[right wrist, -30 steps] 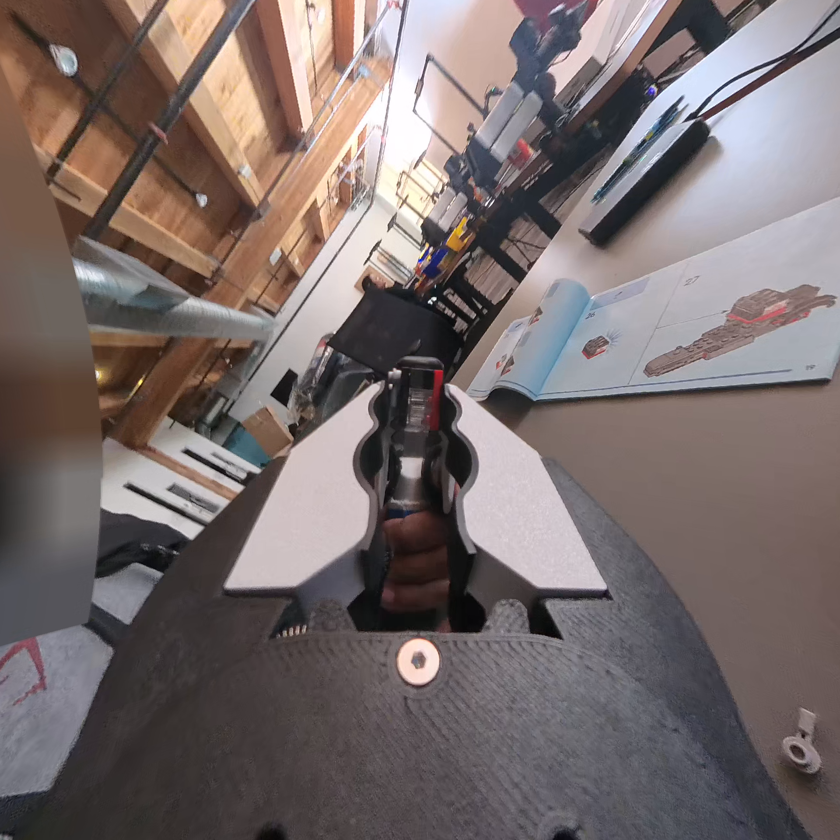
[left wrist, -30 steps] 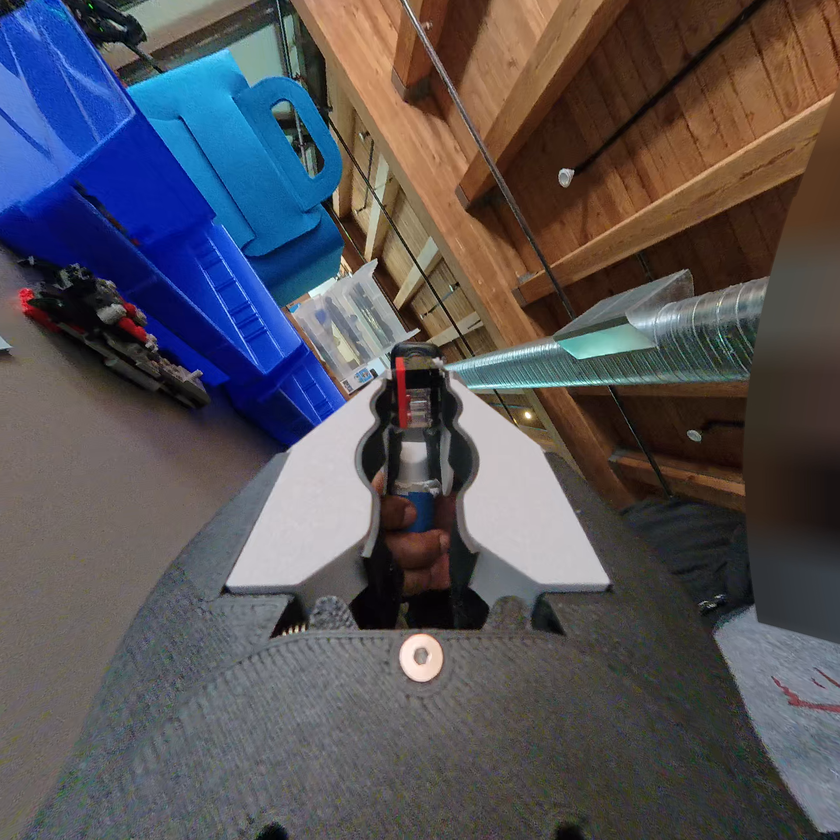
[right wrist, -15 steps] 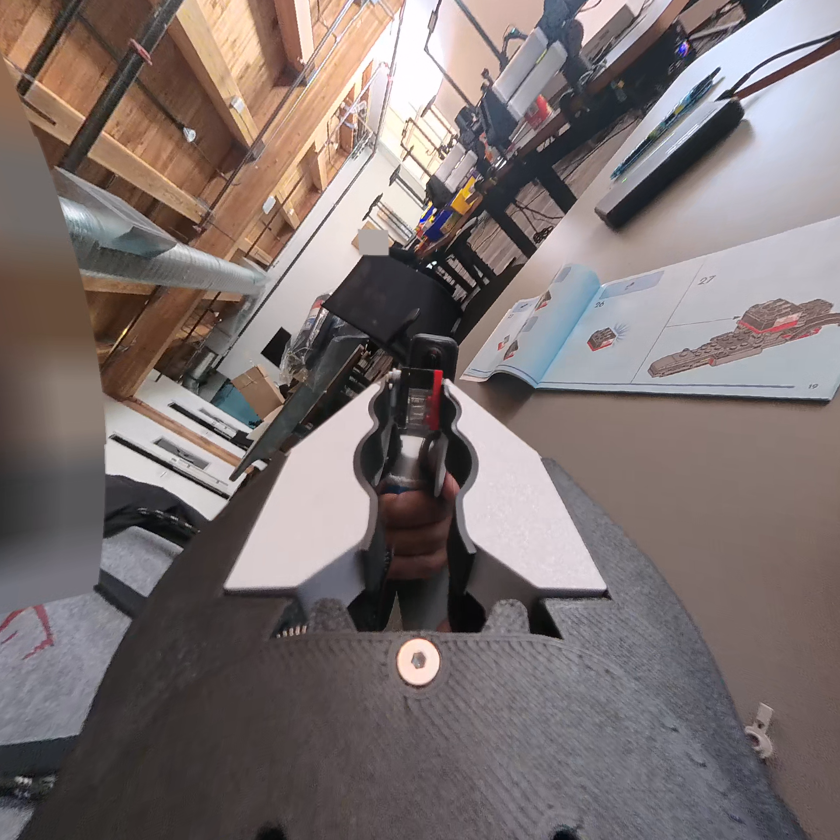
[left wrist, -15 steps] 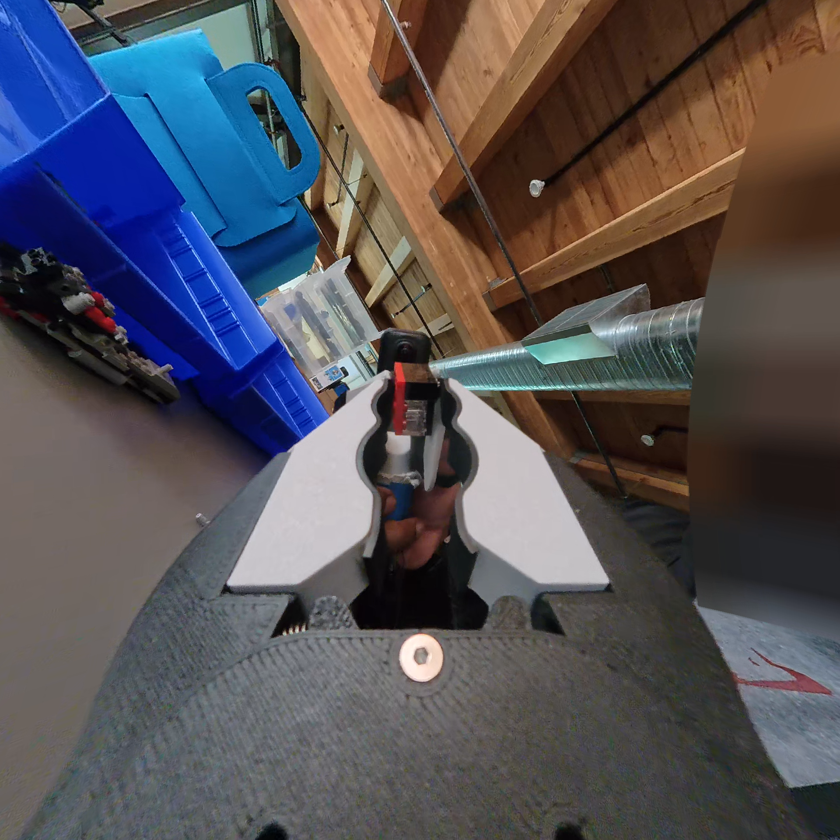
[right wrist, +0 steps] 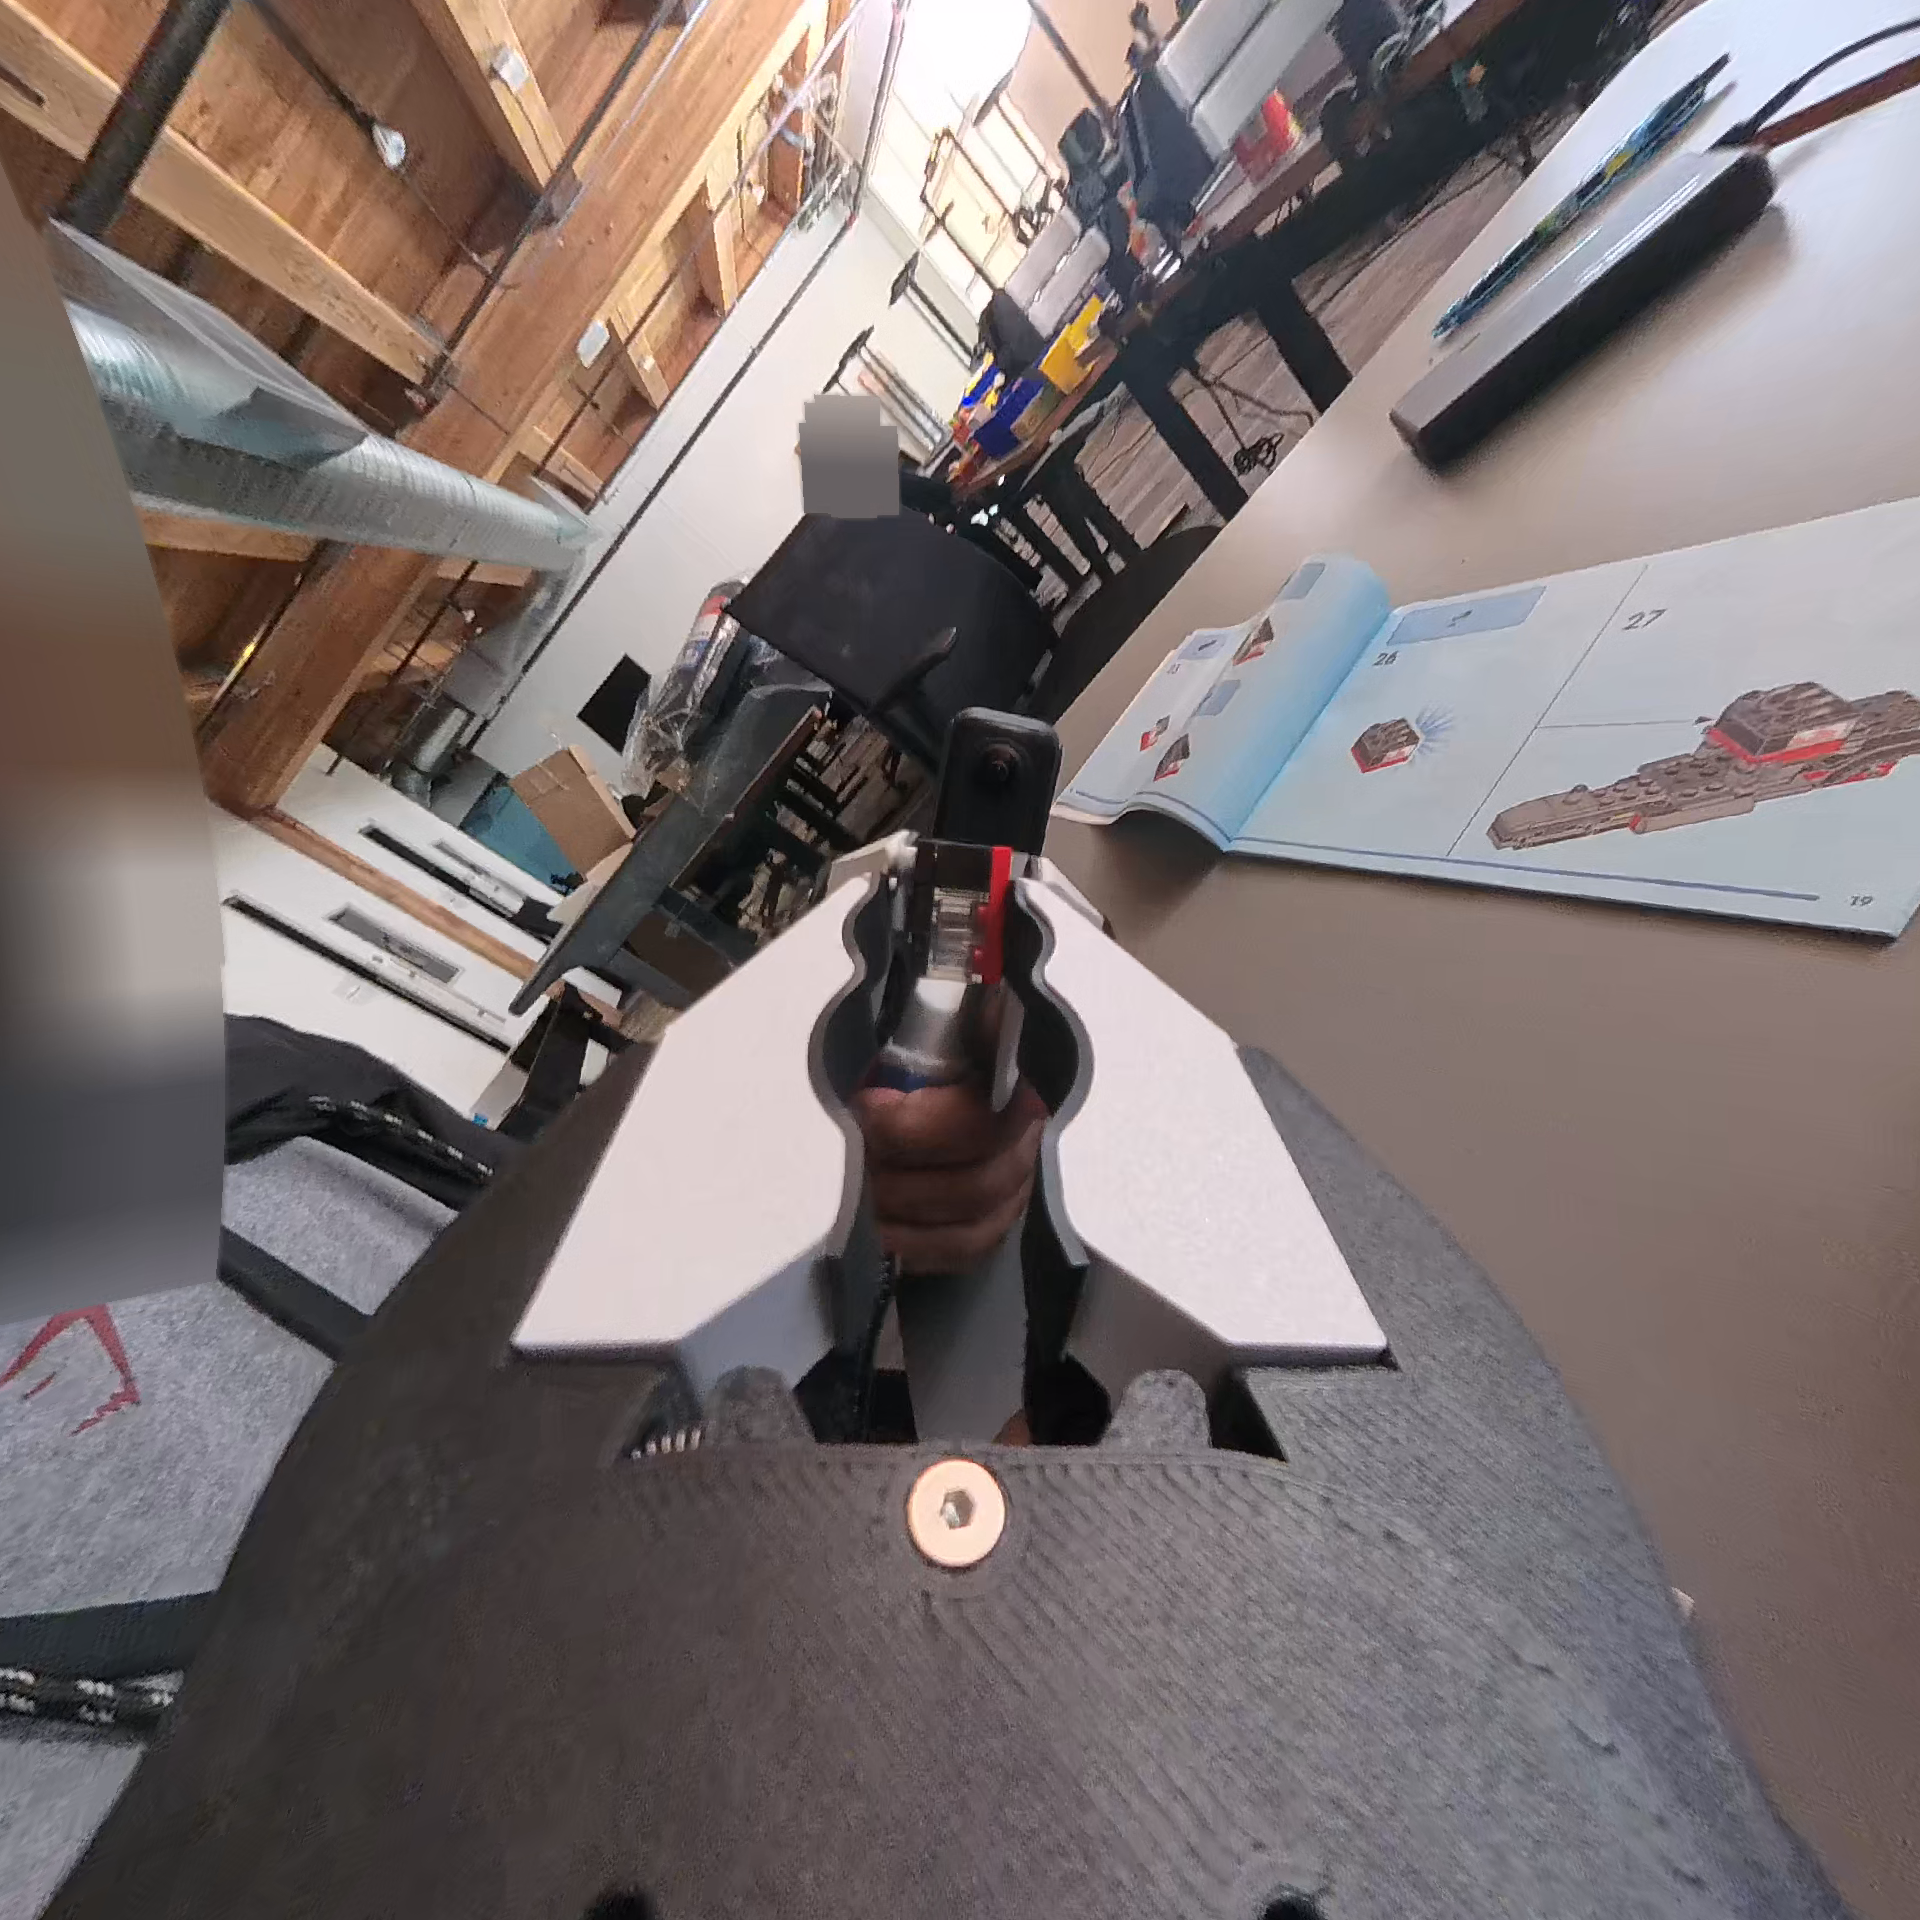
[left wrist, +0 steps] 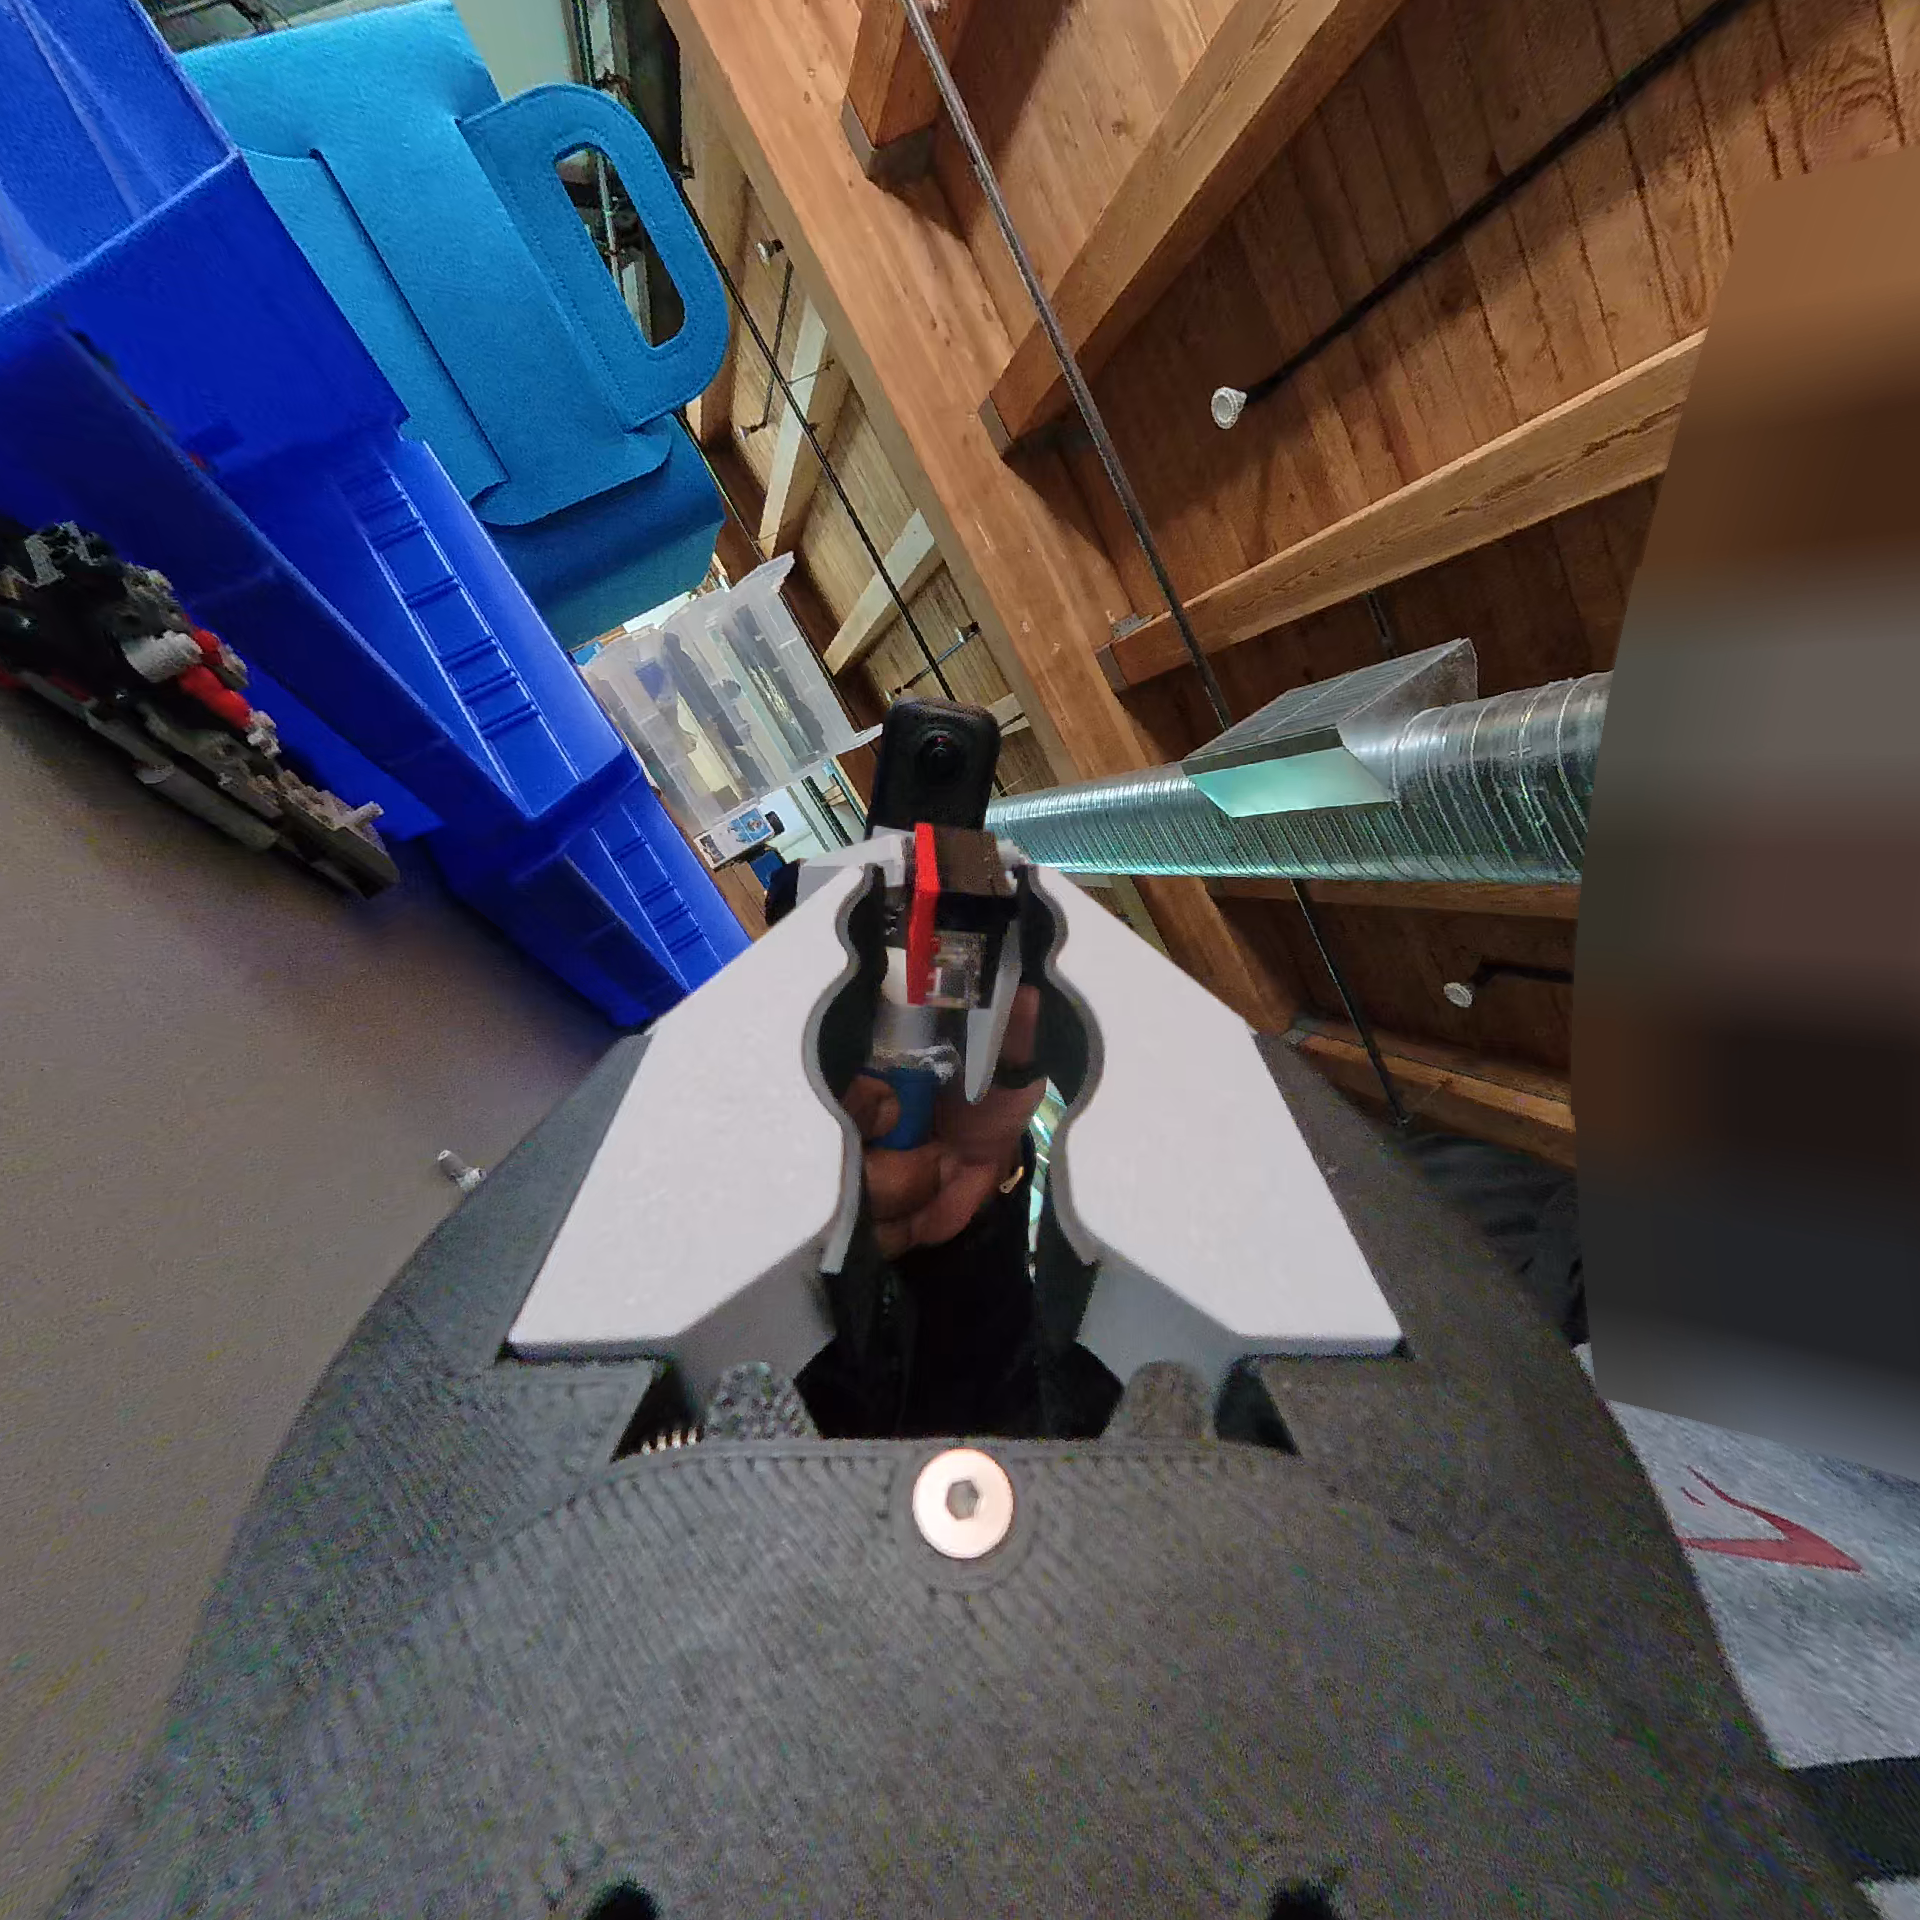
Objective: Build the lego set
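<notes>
A small lego assembly (left wrist: 943,928), made of a red plate, a clear brick and a dark brown piece, is held in the air between my two grippers, which face each other. My left gripper (left wrist: 945,883) is shut on it. My right gripper (right wrist: 951,883) is shut on the same assembly (right wrist: 964,920) from the opposite side. Each view shows the other gripper's black camera (left wrist: 935,764) and the hand behind it. A partly built dark model (left wrist: 177,675) with red parts lies on the brown table (left wrist: 208,1195) at the left. The open instruction booklet (right wrist: 1558,748) lies on the table at the right.
Blue bins (left wrist: 312,468) stand behind the model, with clear boxes (left wrist: 727,675) beyond them. A tiny white part (left wrist: 457,1169) lies on the table near my left gripper. A long black bar (right wrist: 1590,301) lies past the booklet. A person's grey top (right wrist: 104,1455) is close by.
Both grippers have tilted and shifted a little while staying shut on the assembly. The other gripper's camera now shows more fully above the piece in each view.
</notes>
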Available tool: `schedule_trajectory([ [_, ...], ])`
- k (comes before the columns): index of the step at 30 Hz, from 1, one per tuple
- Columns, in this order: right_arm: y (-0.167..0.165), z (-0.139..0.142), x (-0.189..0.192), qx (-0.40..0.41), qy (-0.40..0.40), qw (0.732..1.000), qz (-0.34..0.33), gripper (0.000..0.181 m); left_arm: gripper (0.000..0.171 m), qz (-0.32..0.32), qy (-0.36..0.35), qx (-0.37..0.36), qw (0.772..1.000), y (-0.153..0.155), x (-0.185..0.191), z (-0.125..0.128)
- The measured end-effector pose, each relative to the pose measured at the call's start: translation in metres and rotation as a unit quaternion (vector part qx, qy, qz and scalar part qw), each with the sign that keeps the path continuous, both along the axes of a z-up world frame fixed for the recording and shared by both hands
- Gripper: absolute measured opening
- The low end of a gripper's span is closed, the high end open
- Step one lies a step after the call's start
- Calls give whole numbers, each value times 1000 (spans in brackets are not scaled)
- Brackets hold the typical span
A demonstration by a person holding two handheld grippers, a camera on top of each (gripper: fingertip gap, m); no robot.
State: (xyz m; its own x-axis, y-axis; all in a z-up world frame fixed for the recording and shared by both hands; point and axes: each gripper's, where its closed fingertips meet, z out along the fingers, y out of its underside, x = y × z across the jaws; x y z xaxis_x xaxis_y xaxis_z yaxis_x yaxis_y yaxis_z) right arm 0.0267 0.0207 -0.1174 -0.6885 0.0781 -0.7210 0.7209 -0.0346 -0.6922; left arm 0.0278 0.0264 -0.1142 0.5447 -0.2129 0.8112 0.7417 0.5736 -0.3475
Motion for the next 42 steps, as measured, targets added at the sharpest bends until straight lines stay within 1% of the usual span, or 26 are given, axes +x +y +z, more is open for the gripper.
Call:
schedule_trajectory([
  [3, -4, 2, 1, 6, -4, 1000, 10, 22, 24, -4, 4, -4, 1000, 1, 2, 0],
  [5, -5, 0, -1, 16, -6, 1000, 4, 22, 19, -1, 0, -10, 1000, 0, 0, -2],
  [6, -5, -1, -2, 18, -7, 1000, -1, 22, 19, -1, -5, -9, 1000, 0, 0, -4],
  [9, -6, -3, -6, 12, -1, 1000, -13, 23, 19, 8, -27, 19, 999, -2, -5, -5],
  [11, -4, 0, -10, 1, 18, 999, -29, 34, 19, 24, -45, 31, 998, -5, -9, -8],
  [12, -2, 2, -13, -5, 34, 998, -45, 41, 19, 38, -54, 36, 997, -7, -12, -10],
  [13, 1, 4, -16, -6, 57, 996, -66, 44, 19, 52, -63, 40, 996, -10, -15, -12],
  [15, 8, 8, -22, -2, 116, 986, -119, 44, 19, 81, -76, 45, 993, -15, -20, -16],
  [17, 11, 8, -20, 8, 184, 971, -155, 35, 19, 114, -83, 38, 989, -19, -24, -20],
  [19, 5, 1, -14, 35, 235, 956, -170, 31, 19, 143, -88, 34, 985, -22, -26, -23],
  [22, -6, -16, -11, 84, 282, 938, -186, 30, 19, 169, -103, 28, 980, -24, -28, -30],
  [25, -9, -25, -15, 112, 306, 921, -213, 26, 19, 183, -118, 25, 976, -25, -29, -36],
  [28, -12, -31, -17, 126, 318, 910, -232, 24, 19, 194, -129, 20, 972, -26, -30, -40],
  [32, -13, -30, -17, 128, 351, 892, -254, 23, 19, 200, -141, 17, 969, -27, -30, -44],
  [36, -17, -29, -16, 138, 385, 876, -256, 25, 19, 201, -142, 12, 969, -26, -31, -45],
  [38, -17, -29, -16, 141, 390, 873, -256, 26, 20, 201, -141, 9, 969, -25, -31, -45],
  [42, -16, -29, -18, 142, 381, 877, -254, 27, 20, 201, -137, 0, 970, -23, -30, -45],
])
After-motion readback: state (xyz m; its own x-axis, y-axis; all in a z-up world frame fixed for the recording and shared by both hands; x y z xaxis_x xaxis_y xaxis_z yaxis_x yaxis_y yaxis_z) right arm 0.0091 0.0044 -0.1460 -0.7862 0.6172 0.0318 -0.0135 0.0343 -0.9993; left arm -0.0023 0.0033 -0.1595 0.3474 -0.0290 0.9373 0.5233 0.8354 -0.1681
